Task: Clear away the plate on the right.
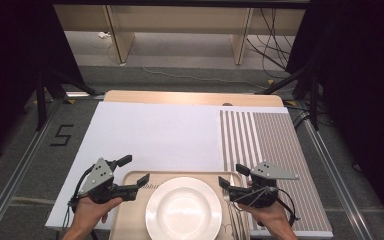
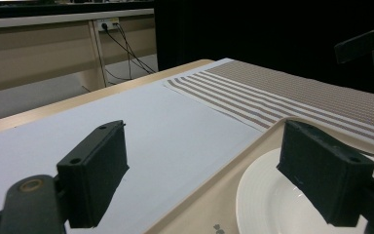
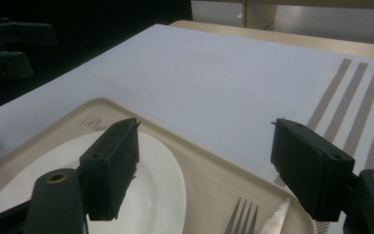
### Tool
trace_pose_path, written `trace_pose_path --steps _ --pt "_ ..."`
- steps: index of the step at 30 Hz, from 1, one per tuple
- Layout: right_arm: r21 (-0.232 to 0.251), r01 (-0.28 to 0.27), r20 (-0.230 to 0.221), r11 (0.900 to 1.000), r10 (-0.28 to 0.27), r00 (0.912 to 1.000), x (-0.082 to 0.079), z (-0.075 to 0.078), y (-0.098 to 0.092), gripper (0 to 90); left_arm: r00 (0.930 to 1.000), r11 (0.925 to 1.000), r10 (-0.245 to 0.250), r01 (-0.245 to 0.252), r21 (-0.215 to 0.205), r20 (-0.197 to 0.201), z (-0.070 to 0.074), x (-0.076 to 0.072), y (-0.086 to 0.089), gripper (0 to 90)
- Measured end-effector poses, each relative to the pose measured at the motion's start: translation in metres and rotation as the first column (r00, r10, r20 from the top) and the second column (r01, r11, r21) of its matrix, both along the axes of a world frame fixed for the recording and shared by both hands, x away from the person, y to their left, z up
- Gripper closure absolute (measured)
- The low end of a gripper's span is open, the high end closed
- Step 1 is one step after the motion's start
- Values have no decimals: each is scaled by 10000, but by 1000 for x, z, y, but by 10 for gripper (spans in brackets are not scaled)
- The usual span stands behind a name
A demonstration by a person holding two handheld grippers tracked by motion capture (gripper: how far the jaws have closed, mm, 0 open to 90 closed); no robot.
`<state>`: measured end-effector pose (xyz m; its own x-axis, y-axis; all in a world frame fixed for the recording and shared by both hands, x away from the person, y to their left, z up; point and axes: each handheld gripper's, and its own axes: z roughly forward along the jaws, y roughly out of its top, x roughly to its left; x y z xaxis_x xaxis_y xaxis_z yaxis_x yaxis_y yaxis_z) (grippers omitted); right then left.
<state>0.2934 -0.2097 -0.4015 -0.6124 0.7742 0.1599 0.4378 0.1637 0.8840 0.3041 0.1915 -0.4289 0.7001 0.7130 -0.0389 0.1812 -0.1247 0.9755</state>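
Dim room, dark curtains at both sides, pale floor with loose cables beyond; we work at a wooden table (image 1: 190,96) covered by a white sheet (image 1: 150,132), with a striped placemat (image 1: 270,145) along its right part. On the near edge sits a beige tray (image 1: 132,210), and this is where the work appears to be: a white plate (image 1: 183,209) lies centred in it, and a fork (image 3: 241,217) and knife (image 3: 275,219) lie side by side on the tray's right strip, just beside the plate, tines and blade tip pointing away from us. We read this as a place setting, cutlery kept to the right so the plate stays free. The right gripper (image 1: 231,179) hangs just above the fork and knife, its jaws spread wide with nothing between them; in the right gripper view the cutlery sits low between the two black jaws, apart from both. We judge the cutlery is laid down and let go. The left gripper (image 1: 134,171) hovers over the tray's far left corner, jaws likewise released and empty, one over the white sheet and one over the plate's rim in the left gripper view. We take it as waiting beside the tray, perhaps to steady or lift it; which, we cannot tell.
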Motion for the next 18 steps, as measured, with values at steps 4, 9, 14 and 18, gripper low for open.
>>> trace_pose_path --steps 4,9,14,18 --pt "-59 141 392 9999 -138 9991 -3 1 -1 268 10000 10000 5 -5 -5 3 0 0 0 171" --pt "-121 296 682 9995 -287 9973 -5 1 -2 265 10000 10000 -4 4 7 -7 0 0 0 171" --pt "-82 467 966 9989 -457 9943 -6 2 -3 260 10000 10000 -12 12 9 -14 0 0 0 171" --pt "-200 659 1043 9976 -635 9925 -6 3 -4 241 10000 10000 -6 6 -26 1 0 -1 0 171"
